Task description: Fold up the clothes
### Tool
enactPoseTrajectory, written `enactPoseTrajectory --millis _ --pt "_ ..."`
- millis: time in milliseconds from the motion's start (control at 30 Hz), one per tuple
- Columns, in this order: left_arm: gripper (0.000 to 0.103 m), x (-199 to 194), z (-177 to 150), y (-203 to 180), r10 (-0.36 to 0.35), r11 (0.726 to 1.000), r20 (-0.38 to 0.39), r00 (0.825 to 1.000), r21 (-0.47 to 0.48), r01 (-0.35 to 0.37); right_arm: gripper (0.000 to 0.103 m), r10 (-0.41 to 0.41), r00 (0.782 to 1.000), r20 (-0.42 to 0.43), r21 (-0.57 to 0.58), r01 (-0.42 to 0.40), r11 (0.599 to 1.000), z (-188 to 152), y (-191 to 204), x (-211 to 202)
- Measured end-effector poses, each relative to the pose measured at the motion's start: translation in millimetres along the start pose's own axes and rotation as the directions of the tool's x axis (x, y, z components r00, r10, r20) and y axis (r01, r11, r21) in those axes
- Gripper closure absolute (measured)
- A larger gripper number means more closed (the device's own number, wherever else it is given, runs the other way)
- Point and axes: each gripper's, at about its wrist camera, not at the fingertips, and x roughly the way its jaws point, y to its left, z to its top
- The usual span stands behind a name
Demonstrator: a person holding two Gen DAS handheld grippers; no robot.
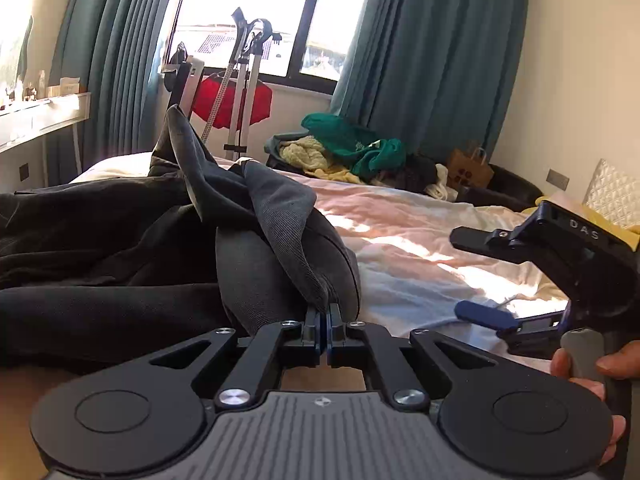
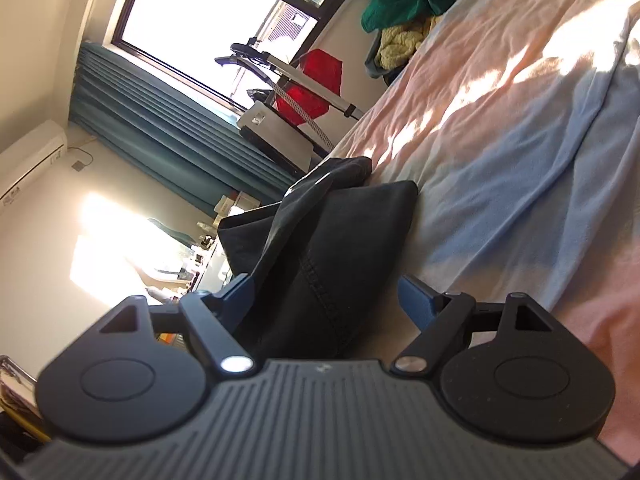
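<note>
A dark grey garment [image 1: 120, 248] lies crumpled on the bed [image 1: 400, 216]. My left gripper [image 1: 324, 312] is shut on a fold of this garment and holds the cloth bunched up in front of it. My right gripper [image 1: 468, 276] shows at the right of the left wrist view, turned on its side, jaws wide apart, held by a hand. In the right wrist view the right gripper [image 2: 330, 300] is open, and the garment's stitched edge [image 2: 328, 264] lies between its fingers, not pinched.
A pile of green and yellow clothes [image 1: 348, 148] lies at the far side of the bed, beside a brown paper bag [image 1: 470, 168]. A garment steamer stand [image 1: 244, 92] with a red item stands by the window. A white desk [image 1: 36, 116] is at the left.
</note>
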Motion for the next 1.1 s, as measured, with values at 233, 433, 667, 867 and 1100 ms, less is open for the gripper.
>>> enactPoseTrajectory --millis 233,433,667,867,1100 --pt "0.1 5 -1 12 -0.073 0.994 0.0 0.997 -0.077 0.073 0.021 -0.032 0.998 -0.05 -0.045 0.03 0.999 46 33 105" --pt "0.1 8 -14 24 -0.126 0.982 0.001 0.992 -0.139 0.124 0.027 -0.193 0.978 -0.079 -0.103 0.184 0.977 87 46 215" --pt "0.1 29 -25 35 -0.138 0.982 -0.014 0.99 -0.13 0.135 0.058 -0.156 0.979 -0.128 -0.01 0.157 0.988 96 16 279" --pt "0.101 37 -27 40 -0.165 0.976 -0.026 0.986 -0.146 0.16 0.095 -0.223 0.974 0.031 -0.076 0.225 0.971 105 32 247" --pt "0.101 24 -22 33 -0.205 0.971 0.013 0.979 -0.126 0.205 0.095 -0.238 0.918 0.318 -0.161 0.299 0.94 133 68 106"
